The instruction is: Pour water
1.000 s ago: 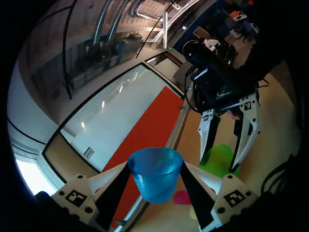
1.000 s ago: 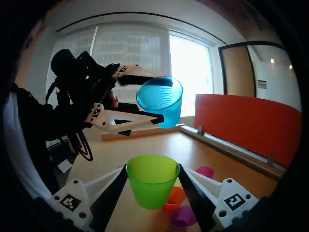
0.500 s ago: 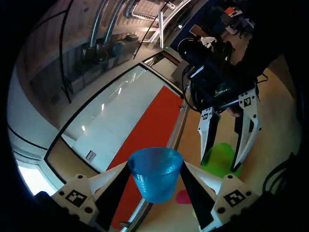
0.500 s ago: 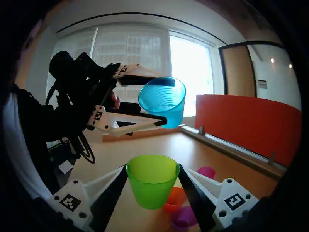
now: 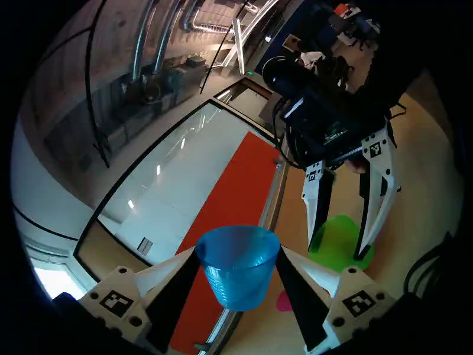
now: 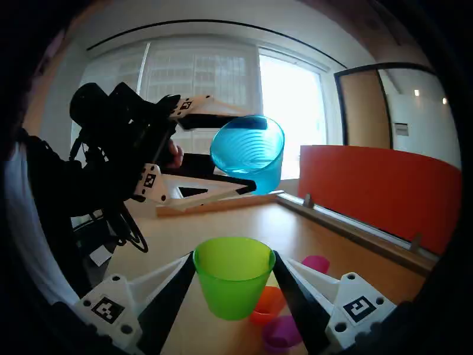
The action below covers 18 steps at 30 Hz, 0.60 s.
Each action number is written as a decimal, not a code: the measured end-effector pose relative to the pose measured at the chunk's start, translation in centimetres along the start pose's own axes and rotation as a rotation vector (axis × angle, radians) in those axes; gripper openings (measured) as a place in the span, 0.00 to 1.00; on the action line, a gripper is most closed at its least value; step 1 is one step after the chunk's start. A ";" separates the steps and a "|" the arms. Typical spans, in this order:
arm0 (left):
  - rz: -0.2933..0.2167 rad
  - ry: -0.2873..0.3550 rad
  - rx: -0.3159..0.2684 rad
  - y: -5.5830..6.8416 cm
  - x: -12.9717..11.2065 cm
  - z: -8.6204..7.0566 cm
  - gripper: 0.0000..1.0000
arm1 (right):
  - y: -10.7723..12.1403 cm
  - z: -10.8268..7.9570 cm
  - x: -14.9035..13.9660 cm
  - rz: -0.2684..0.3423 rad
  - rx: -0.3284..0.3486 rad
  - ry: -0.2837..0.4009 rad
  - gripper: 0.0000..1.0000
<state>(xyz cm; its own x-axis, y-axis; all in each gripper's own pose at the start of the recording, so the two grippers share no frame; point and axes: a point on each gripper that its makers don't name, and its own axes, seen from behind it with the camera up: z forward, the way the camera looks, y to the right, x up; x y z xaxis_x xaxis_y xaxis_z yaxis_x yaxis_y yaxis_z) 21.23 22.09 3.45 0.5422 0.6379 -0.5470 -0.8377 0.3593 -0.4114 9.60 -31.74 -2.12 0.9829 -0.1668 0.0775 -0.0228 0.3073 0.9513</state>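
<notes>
The wooden tabletop (image 6: 331, 234) runs back to a red partition panel (image 6: 384, 189) along its far edge. The left tool (image 5: 237, 260) is closed part-way, both fingers pressing the sides of a blue plastic cup (image 5: 237, 278). In the right gripper view that cup hangs in the air, tipped with its mouth towards the camera, above and beyond the green one. The right tool (image 6: 233, 263) likewise clamps an upright green plastic cup (image 6: 232, 287) over the tabletop. Just past it on the tabletop stand a small pink cup (image 6: 314, 262), an orange cup (image 6: 267, 303) and a purple cup (image 6: 282, 332).
</notes>
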 end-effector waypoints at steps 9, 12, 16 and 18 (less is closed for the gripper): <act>0.023 -0.001 0.002 -0.1 0.2 0.1 0.87 | -0.1 0.1 0.3 0.003 0.000 0.006 0.94; 0.036 -0.001 0.002 0.0 0.3 0.1 0.87 | -0.1 0.1 0.3 0.003 0.000 0.008 0.94; 0.057 -0.001 0.002 0.1 0.5 0.1 0.87 | -0.1 0.0 0.2 0.005 0.000 0.010 0.93; 0.068 0.002 0.001 0.1 0.6 0.1 0.87 | -0.1 0.0 0.2 0.006 0.001 0.011 0.94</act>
<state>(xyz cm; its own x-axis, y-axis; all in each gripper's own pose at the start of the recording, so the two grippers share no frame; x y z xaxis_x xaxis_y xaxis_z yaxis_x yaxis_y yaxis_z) 21.42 22.58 3.15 0.4841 0.6598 -0.5747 -0.8726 0.3156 -0.3727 9.78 -31.84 -2.21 0.9848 -0.1544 0.0795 -0.0286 0.3074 0.9512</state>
